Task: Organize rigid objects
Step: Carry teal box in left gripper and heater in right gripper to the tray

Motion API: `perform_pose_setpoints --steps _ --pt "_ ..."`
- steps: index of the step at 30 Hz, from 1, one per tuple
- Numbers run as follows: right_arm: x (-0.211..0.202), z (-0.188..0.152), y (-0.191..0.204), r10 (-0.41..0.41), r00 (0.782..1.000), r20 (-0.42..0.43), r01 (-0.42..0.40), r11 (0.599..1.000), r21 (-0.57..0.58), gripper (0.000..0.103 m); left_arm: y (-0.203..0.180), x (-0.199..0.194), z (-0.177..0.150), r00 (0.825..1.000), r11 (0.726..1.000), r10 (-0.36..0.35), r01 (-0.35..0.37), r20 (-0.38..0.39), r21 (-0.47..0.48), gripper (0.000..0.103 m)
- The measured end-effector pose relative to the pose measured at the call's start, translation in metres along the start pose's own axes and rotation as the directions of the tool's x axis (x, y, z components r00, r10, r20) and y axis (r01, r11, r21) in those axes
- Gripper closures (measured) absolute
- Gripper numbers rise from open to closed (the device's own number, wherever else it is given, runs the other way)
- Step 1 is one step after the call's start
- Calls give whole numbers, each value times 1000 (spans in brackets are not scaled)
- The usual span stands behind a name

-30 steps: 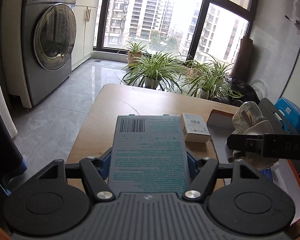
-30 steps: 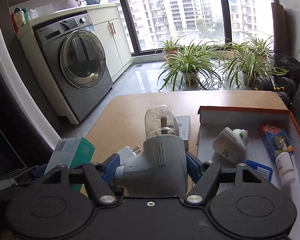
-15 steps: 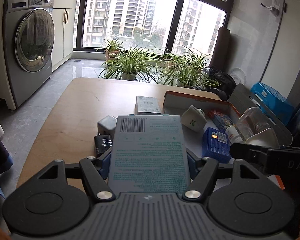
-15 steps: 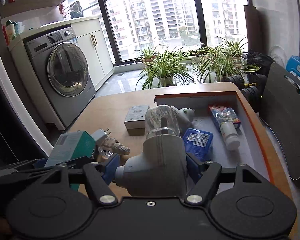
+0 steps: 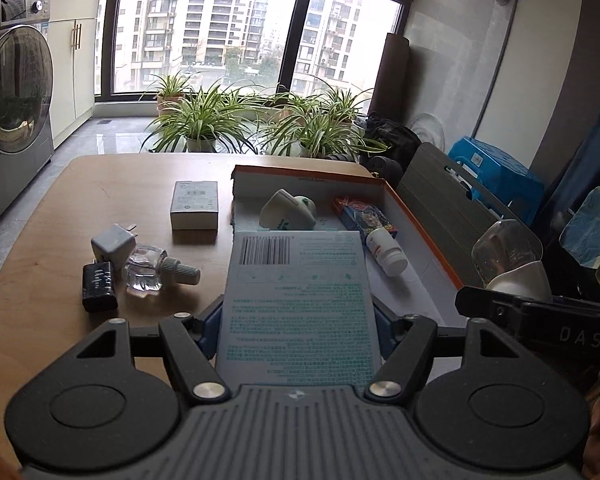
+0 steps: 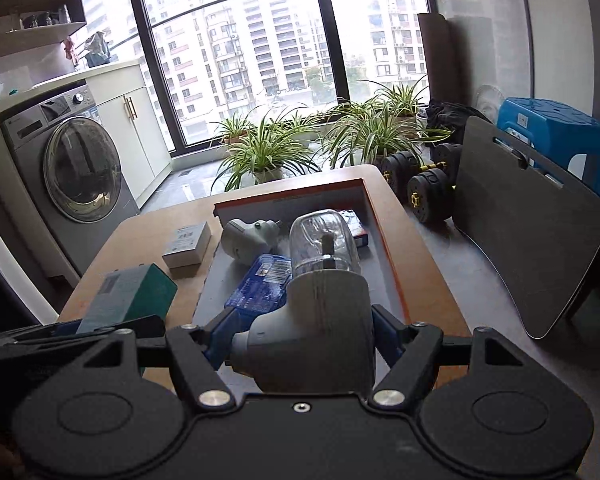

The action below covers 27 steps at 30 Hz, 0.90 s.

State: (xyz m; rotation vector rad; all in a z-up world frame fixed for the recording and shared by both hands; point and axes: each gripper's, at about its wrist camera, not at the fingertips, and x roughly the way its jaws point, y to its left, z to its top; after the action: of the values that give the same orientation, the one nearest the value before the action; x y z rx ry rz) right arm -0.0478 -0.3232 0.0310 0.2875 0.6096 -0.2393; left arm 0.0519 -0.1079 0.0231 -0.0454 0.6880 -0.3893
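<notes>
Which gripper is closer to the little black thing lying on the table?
Left. The left gripper, holding the teal box, is just right of the black thing. The right gripper is beyond it, over the tray.

The letters "DAS" stood in pale print on the black gripper (image 5: 540,320) at the right edge — the box's (image 5: 296,304) print was too small to read.

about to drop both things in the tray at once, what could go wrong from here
The tray already holds a white plug-in unit, a white bottle, a colourful pack and a blue pack; the teal box in the left gripper could land on them and tip. The plug-in diffuser in the right gripper carries a clear bottle that might knock the tray's wall. The grippers are close and could collide.
</notes>
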Motion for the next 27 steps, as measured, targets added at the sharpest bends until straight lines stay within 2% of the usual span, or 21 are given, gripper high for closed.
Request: perform_pose_setpoints --steps 6,27 --pt "4 -1 -7 -9 1000 -6 9 1000 2 19 -14 6 -3 1000 999 -12 13 -13 36 31" --pt "12 -1 -1 5 1000 -24 -5 999 -34 18 -15 6 -8 999 999 36 -36 -32 16 31"
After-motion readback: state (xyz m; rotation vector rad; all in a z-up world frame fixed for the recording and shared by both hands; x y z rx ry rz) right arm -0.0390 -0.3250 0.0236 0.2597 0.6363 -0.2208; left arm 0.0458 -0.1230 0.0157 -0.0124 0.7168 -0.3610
